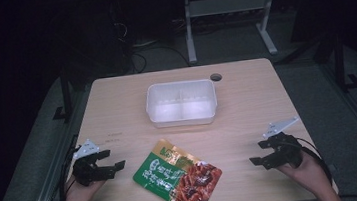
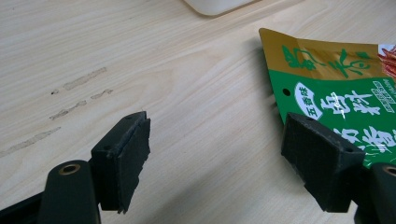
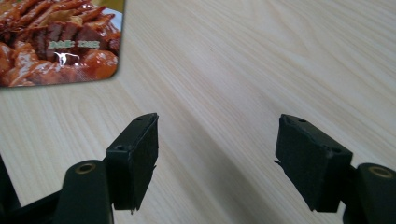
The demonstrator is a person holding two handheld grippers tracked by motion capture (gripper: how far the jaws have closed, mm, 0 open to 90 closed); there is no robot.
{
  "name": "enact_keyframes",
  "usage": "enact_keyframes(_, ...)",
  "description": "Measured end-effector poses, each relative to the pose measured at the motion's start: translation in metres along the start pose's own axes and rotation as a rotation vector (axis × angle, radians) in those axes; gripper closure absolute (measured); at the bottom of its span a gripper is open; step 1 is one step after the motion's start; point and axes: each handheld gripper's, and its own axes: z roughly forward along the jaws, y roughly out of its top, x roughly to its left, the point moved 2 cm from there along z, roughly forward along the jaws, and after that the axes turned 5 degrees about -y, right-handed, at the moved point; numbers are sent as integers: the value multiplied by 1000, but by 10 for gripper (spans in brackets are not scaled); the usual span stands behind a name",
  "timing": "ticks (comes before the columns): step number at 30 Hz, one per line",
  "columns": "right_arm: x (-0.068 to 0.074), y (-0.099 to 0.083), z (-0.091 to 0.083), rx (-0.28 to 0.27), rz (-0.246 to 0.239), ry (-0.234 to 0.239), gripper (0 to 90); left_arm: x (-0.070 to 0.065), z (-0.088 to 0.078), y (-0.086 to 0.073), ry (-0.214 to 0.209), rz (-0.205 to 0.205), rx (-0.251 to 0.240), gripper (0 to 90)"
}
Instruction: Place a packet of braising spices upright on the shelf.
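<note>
A snack pouch (image 1: pixel 178 177) lies flat on the table (image 1: pixel 249 118), low and just left of centre in the high view, tilted so its gold-and-green end points to the upper left and its red end, printed with glazed meat, to the lower right. Above it, in the middle of that view, a white tub (image 1: pixel 182 102) stands well apart from the pouch; it seems split by a low inner wall, though the dim light makes that hard to tell. The left gripper (image 1: pixel 114 158) sits at lower left, just beside the pouch's green end, its jaws spread wide with nothing between them. In the left gripper view the pouch (image 2: pixel 336 88) fills the right side of the frame, one jaw overlapping its edge in the picture while bare wood shows in the gap; a corner of the tub (image 2: pixel 215 5) peeks in at the top. The right gripper (image 1: pixel 258 153) is at lower right, near the pouch's red end but apart from it, jaws likewise wide and empty. In the right gripper view the red corner of the pouch (image 3: pixel 56 42) sits at upper left, clear of both jaws.
</note>
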Motion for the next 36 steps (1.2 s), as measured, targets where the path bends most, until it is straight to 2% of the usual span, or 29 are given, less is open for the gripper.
enact_keyframes(4,6,4,1,0,-20,5,298,0,0,0,-1,2,4,233)
enact_keyframes(9,21,16,5,1,-63,22,336,-1,1,0,-3,7,8,234)
enact_keyframes(12,25,21,6,1,-69,30,361,0,1,0,-3,4,9,235)
enact_keyframes(14,33,28,7,0,-81,40,438,-1,1,0,-3,2,9,238)
enact_keyframes(17,39,33,7,-8,-96,46,482,-1,1,0,-3,1,9,239)
enact_keyframes(18,44,39,8,-9,-108,54,557,-2,1,-1,-3,1,8,242)
enact_keyframes(20,46,41,8,-11,-111,55,590,-2,0,-1,-2,1,8,242)
enact_keyframes(22,50,46,9,-8,-116,69,650,-3,0,-1,-2,-1,7,242)
enact_keyframes(23,55,51,11,-8,-129,84,718,-3,1,-1,-7,-3,8,242)
enact_keyframes(25,56,53,12,-10,-136,90,745,-3,1,-1,-10,-2,11,243)
enact_keyframes(26,62,59,15,-11,-156,113,815,-3,1,-1,-12,-3,14,246)
enact_keyframes(27,62,59,15,-11,-156,113,815,-4,1,-1,-14,-2,15,246)
enact_keyframes(28,68,64,18,-1,-176,126,873,-4,2,-1,-19,2,18,247)
enact_keyframes(31,79,70,27,26,-226,141,895,-5,2,-1,-26,0,18,250)
enact_keyframes(36,92,80,38,47,-269,163,897,-7,5,-2,-46,-4,37,253)
